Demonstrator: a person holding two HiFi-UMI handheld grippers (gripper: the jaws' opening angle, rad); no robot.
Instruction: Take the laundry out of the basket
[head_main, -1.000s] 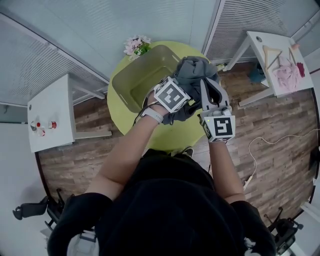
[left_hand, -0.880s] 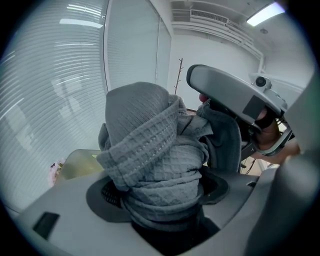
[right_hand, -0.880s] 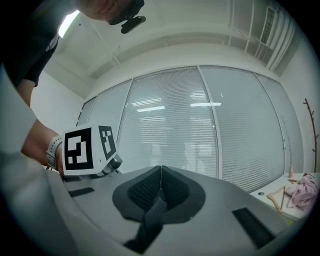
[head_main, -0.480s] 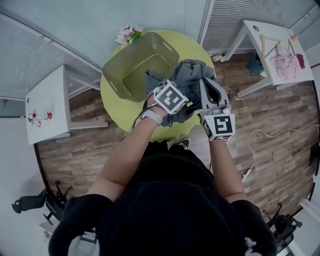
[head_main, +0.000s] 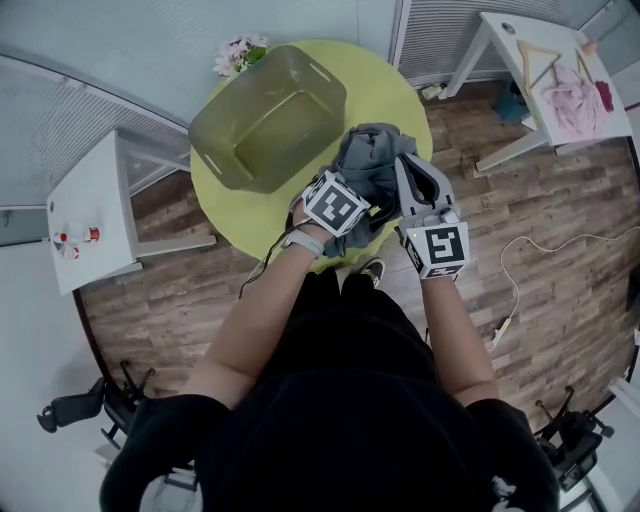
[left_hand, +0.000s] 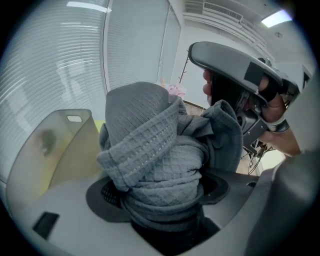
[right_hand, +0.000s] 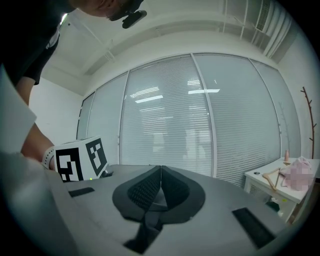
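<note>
An olive-green laundry basket (head_main: 265, 115) stands on a round yellow-green table (head_main: 385, 95), and I see nothing inside it. My left gripper (head_main: 362, 188) is shut on a bunched grey waffle-knit garment (head_main: 368, 160), held over the table's near right side, clear of the basket. In the left gripper view the garment (left_hand: 155, 150) fills the gap between the jaws of the left gripper (left_hand: 160, 190). My right gripper (head_main: 408, 168) is just right of the bundle. Its pads (right_hand: 145, 189) are pressed together with nothing between them, so the right gripper (right_hand: 159, 186) is shut.
A white side table (head_main: 95, 225) with small red items stands at the left. Another white table (head_main: 545, 85) at the upper right holds a hanger and pink clothing. Flowers (head_main: 240, 55) sit behind the basket. A cable (head_main: 540, 250) runs across the wooden floor.
The left gripper has carried the grey garment from beside the basket's rim toward the table's near right side. The right gripper has stayed close beside it, still shut.
</note>
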